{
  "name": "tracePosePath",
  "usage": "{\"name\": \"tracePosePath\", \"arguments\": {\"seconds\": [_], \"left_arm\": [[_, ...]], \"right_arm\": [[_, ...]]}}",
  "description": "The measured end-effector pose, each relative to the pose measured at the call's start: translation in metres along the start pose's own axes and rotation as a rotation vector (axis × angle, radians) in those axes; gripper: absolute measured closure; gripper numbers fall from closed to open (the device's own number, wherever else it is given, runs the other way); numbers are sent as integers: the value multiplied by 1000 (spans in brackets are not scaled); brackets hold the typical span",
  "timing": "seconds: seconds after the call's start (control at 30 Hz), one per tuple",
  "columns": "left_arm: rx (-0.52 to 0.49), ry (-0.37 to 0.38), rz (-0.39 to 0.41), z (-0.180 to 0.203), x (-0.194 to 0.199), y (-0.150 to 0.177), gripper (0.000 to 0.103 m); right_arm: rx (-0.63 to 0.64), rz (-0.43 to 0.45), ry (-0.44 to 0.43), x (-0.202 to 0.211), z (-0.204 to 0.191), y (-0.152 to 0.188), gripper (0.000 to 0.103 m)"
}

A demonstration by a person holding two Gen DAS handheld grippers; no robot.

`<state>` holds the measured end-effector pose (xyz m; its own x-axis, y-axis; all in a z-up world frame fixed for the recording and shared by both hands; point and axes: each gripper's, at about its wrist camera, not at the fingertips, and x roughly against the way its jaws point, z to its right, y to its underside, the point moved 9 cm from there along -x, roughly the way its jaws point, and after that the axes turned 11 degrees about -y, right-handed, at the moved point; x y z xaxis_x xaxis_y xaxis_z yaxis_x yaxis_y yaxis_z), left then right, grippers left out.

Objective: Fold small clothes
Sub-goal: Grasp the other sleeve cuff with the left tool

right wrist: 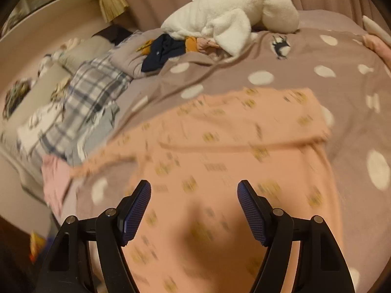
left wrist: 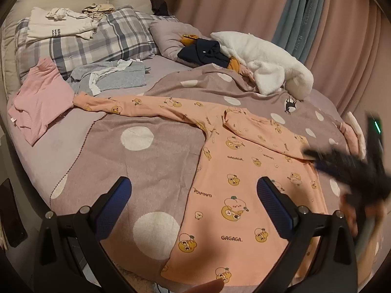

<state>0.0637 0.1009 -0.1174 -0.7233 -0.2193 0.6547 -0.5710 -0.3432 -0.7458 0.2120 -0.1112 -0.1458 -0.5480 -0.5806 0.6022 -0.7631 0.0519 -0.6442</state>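
Both claws stand wide open, empty: left gripper [left wrist: 194,196], right gripper [right wrist: 194,204]. Peach top [left wrist: 246,178] lies flat on the blanket [left wrist: 156,161], one sleeve folded in, the other stretched toward ten o'clock. A careless pinch could gather the blanket too.

You are working over a soft, matt peach cotton-like top [left wrist: 246,171] printed with cartoon figures, lying on a matt knitted-looking mauve blanket [left wrist: 156,161] with white dots. Far off you see a fluffy white fleece piece [left wrist: 268,63] and a smooth woven plaid pillow [left wrist: 102,39]. Your gripper fingers are matt black plastic with finely ribbed blue pads [left wrist: 275,204] and small shiny metal pins.
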Motion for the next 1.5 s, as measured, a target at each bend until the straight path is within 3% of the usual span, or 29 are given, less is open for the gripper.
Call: {"name": "tracePosePath", "arguments": {"seconds": [0.03,0.13,0.23,0.37,0.5,0.57,0.87,0.97,1.2,1.27,1.33,1.37,1.43,1.5], "left_arm": [[1,3,-1,1,0,0,1],[-10,10,6,7,-3,-2,0],[-23,-4,0,7,-8,-2,0],[-45,-4,-9,1,-24,-2,0],[-23,-23,-26,-24,-53,-12,0],[44,-31,-40,-47,-73,-24,0],[351,76,-148,-142,-169,-89,2],[472,106,-188,-172,-193,-101,6],[708,98,-186,-230,-214,-116,25],[744,66,-176,-239,-212,-119,36],[766,-61,-162,-255,-208,-117,57],[756,-101,-161,-258,-207,-118,61],[728,-94,-190,-255,-210,-118,78],[719,-139,-207,-256,-210,-117,87]], "right_arm": [[-16,3,3,8,6,12,28],[-77,35,65,28,27,40,13],[-53,32,188,41,42,60,12],[-34,-23,124,39,43,79,12],[-26,-55,214,42,55,82,12],[-15,-40,243,47,59,79,12],[-46,-48,276,48,76,82,12],[-64,-66,278,42,80,83,12],[-32,-102,316,33,84,86,12],[-29,-110,318,30,87,86,12],[-33,-120,322,28,89,88,12],[-34,-125,325,26,89,89,12],[-28,-133,334,24,89,90,12],[-12,-141,343,24,89,91,12]]}}
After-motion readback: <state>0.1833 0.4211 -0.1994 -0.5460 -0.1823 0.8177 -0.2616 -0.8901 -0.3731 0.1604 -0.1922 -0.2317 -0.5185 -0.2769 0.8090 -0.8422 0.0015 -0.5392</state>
